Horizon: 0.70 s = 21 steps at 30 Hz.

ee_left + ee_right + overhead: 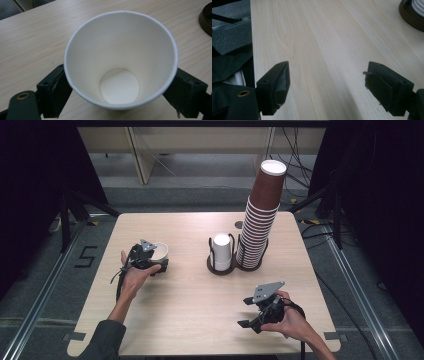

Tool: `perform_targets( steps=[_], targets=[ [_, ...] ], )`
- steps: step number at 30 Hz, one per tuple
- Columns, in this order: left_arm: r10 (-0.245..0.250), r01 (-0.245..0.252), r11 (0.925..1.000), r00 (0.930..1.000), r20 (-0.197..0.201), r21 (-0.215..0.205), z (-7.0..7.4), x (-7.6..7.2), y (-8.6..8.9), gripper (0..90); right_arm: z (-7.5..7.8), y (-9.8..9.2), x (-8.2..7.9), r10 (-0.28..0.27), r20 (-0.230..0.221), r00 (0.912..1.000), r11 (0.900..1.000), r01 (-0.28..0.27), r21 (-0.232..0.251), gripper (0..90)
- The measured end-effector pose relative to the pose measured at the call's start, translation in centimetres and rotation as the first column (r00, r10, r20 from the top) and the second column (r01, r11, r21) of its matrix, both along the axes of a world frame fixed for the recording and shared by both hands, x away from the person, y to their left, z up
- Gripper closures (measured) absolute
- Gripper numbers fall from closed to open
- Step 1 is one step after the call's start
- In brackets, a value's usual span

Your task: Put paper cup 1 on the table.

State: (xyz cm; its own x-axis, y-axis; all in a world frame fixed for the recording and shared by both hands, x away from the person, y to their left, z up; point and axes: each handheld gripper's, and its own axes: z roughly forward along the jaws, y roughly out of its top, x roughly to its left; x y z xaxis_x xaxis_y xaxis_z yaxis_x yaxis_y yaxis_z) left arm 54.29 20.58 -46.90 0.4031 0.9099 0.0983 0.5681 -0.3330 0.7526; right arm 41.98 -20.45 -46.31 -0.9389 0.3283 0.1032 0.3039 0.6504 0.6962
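A white paper cup [160,251] stands upright on the wooden table [190,305] at the left. My left gripper [161,260] is around it, one jaw on each side. In the left gripper view I look down into the empty cup [120,50]; its rim is round and undented, and the left gripper [120,85] has its jaws close beside the wall under the rim without visibly pressing. My right gripper [246,311] rests near the front right of the table. In its own view the right gripper [327,87] stands open with only bare wood between its jaws.
A dark two-slot cup holder [220,267] sits mid-table. One slot holds an upturned white cup [221,251], the other a tall leaning stack of brown cups [260,220]. The holder's base edge [412,12] lies ahead of the right gripper, and its edge [206,17] is also beside the left gripper.
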Motion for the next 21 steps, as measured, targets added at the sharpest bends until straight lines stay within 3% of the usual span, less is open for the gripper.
perform_targets(
  steps=[9,17,20,21],
  targets=[
    [0.018,-0.018,0.998,0.9998,-0.005,-0.061,-0.1,-1.8,0.8,14.7,0.4,-0.4,0.1,-0.019,0.015,0.9997,1.0,0.019,0.017,20.3],
    [0.027,-0.027,0.9971,0.9996,0.003,-0.071,0.6,-5.3,0.7,14.7,1.2,-1.6,0.4,-0.093,0.025,0.9954,0.995,0.092,0.049,19.7],
    [0.014,-0.011,0.995,0.9996,0.026,-0.099,1.0,-6.8,0.1,14.7,1.4,-2.0,0.5,-0.111,0.035,0.9932,0.992,0.109,0.057,19.5],
    [-0.002,0.003,0.997,0.9997,0.024,-0.078,1.2,-7.3,0.0,14.7,1.4,-2.1,0.5,-0.117,0.033,0.9926,0.991,0.115,0.063,19.5]
  ],
)
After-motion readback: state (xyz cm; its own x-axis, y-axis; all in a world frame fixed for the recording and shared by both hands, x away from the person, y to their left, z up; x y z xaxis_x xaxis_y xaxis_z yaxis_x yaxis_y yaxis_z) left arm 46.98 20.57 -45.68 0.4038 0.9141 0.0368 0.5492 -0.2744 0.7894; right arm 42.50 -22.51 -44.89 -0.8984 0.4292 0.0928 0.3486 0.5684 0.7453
